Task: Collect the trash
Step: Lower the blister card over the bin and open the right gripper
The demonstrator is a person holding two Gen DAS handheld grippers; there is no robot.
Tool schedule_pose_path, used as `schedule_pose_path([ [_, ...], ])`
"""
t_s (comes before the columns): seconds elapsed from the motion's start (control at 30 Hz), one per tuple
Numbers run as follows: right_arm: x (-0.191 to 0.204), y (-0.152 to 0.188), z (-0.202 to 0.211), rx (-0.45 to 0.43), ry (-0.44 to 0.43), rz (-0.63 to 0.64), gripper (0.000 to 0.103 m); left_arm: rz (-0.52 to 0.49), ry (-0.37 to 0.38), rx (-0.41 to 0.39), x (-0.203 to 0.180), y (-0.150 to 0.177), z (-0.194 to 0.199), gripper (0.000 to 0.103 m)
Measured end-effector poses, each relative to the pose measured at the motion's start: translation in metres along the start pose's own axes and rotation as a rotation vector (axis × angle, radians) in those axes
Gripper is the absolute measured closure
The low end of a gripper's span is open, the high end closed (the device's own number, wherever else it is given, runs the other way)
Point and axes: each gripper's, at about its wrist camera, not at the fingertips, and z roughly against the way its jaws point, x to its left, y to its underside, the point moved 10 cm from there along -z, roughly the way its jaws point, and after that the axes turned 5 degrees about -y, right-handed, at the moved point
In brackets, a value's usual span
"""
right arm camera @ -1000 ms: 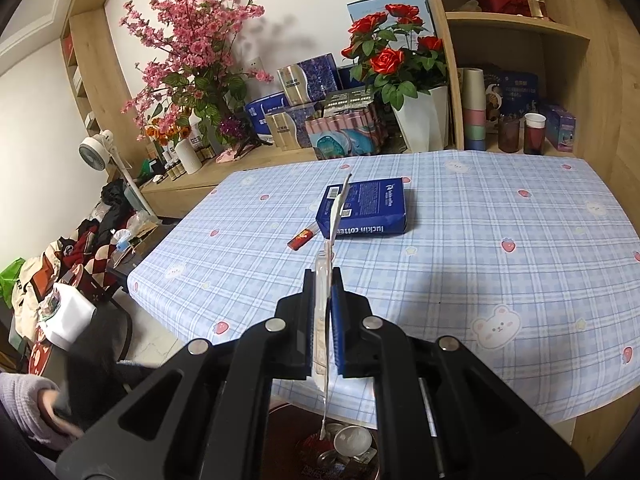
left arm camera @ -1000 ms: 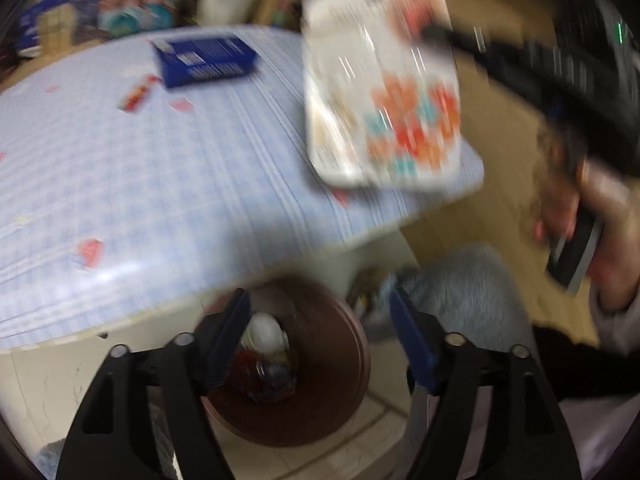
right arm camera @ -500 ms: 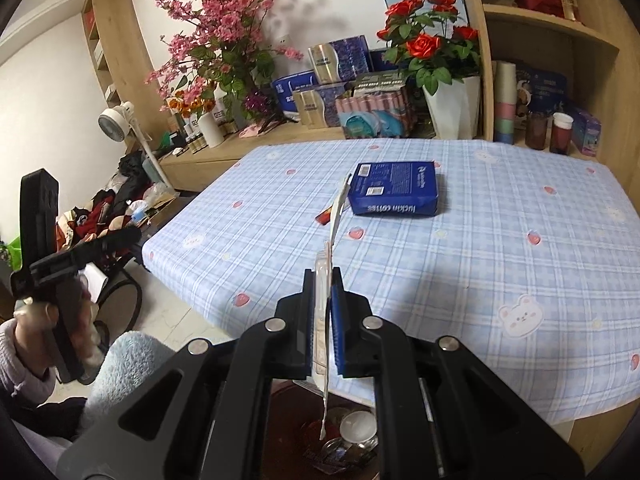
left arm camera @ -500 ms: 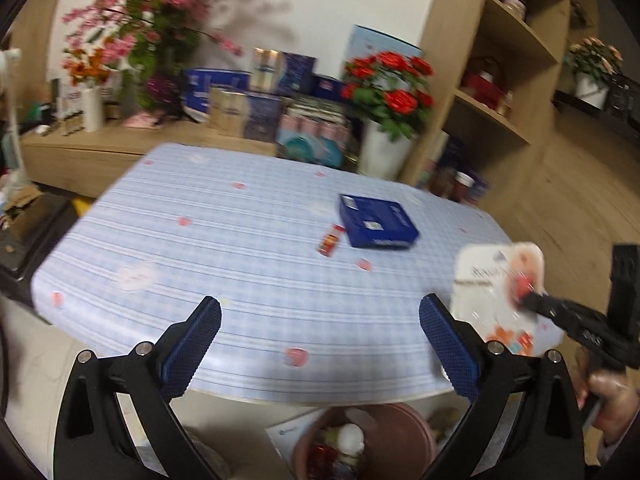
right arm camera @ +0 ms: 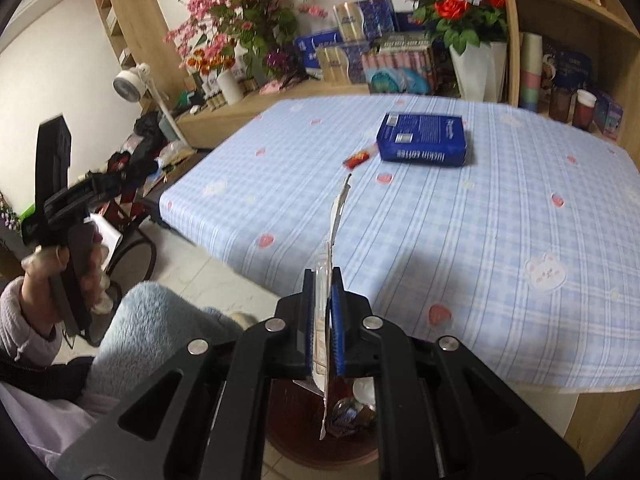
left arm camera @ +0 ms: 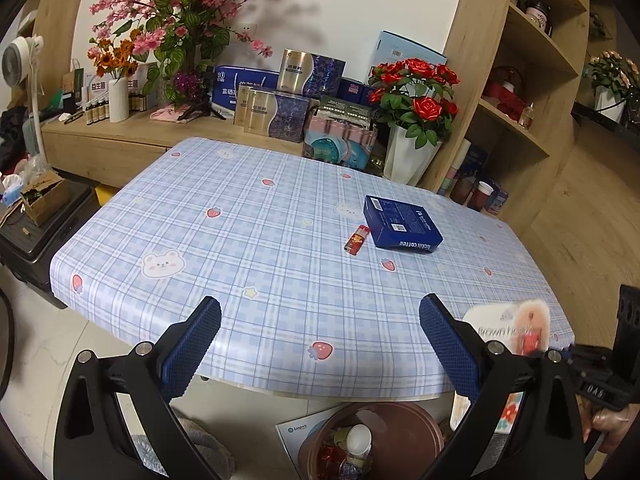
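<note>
A flat white snack packet (right arm camera: pixel 335 224) with torn edges stands edge-on in my right gripper (right arm camera: pixel 324 280), which is shut on it just off the table's near edge, above a brown bin (right arm camera: pixel 292 440). In the left wrist view the same packet (left arm camera: pixel 504 326) shows at the right, blurred. My left gripper (left arm camera: pixel 320 320) is open wide with nothing between its fingers, above the table's front edge. The bin (left arm camera: pixel 420 428) below it holds cups and wrappers. A small red wrapper (left arm camera: pixel 356 240) and a blue coffee box (left arm camera: pixel 402 226) lie on the plaid table (left arm camera: pixel 248 248).
Boxes, a vase of red roses (left arm camera: pixel 416 96) and pink flowers (left arm camera: pixel 188 12) crowd the sideboard behind the table. Wooden shelves (left arm camera: pixel 520 128) stand at the right. A leaflet (left arm camera: pixel 296 436) lies on the floor by the bin. A person's knee in a fluffy sleeve (right arm camera: pixel 152 328) is at the left.
My left gripper has swung up from looking into the bin to facing across the table, and its jaws have widened. The right gripper has sunk towards the bin with the packet.
</note>
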Motion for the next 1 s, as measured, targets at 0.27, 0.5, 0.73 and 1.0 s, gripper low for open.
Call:
schedule_pose_path([
  [0.27, 0.007, 0.036, -0.023, 0.128, -0.041, -0.038, 0.091, 0.015, -0.006, 0.016, 0.005, 0.008, -0.004, 0.006],
  [0.5, 0.007, 0.064, -0.045, 0.262, -0.081, -0.113, 0.057, 0.029, -0.009, 0.024, 0.01, 0.009, -0.005, 0.006],
  [0.73, -0.012, 0.041, -0.03, 0.159, 0.029, -0.102, 0.005, 0.014, -0.003, 0.042, 0.007, 0.017, -0.009, 0.006],
  [1.0, -0.053, 0.015, -0.013, 0.1, 0.189, -0.084, 0.006, -0.006, -0.003, 0.046, 0.004, 0.017, -0.013, 0.006],
])
